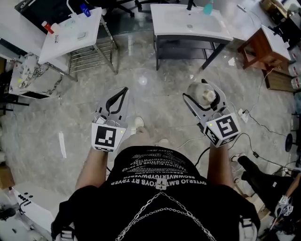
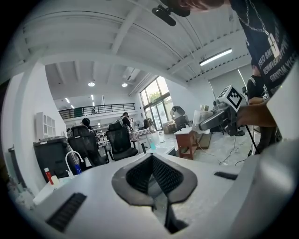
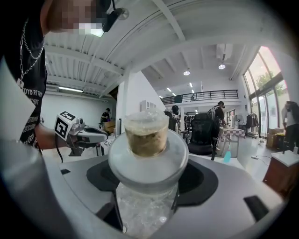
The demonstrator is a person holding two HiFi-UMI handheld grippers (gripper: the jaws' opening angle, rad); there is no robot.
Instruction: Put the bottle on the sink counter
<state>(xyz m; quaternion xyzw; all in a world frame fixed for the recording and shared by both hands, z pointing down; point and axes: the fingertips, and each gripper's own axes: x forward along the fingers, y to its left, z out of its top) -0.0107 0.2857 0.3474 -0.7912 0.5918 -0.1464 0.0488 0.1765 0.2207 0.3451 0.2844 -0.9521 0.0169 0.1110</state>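
Note:
A clear glass bottle with a cork stopper sits between the jaws of my right gripper, which is shut on its body, neck pointing away from me. In the right gripper view the bottle fills the middle. My left gripper hangs beside it over the floor, jaws shut with nothing between them; its pads meet in the left gripper view. The white sink counter stands ahead of me, across a stretch of floor from both grippers.
A second white sink top on a steel frame stands at the far left. A brown wooden table is to the right of the sink counter. A teal bottle stands at the counter's back. Cables trail on the floor at right.

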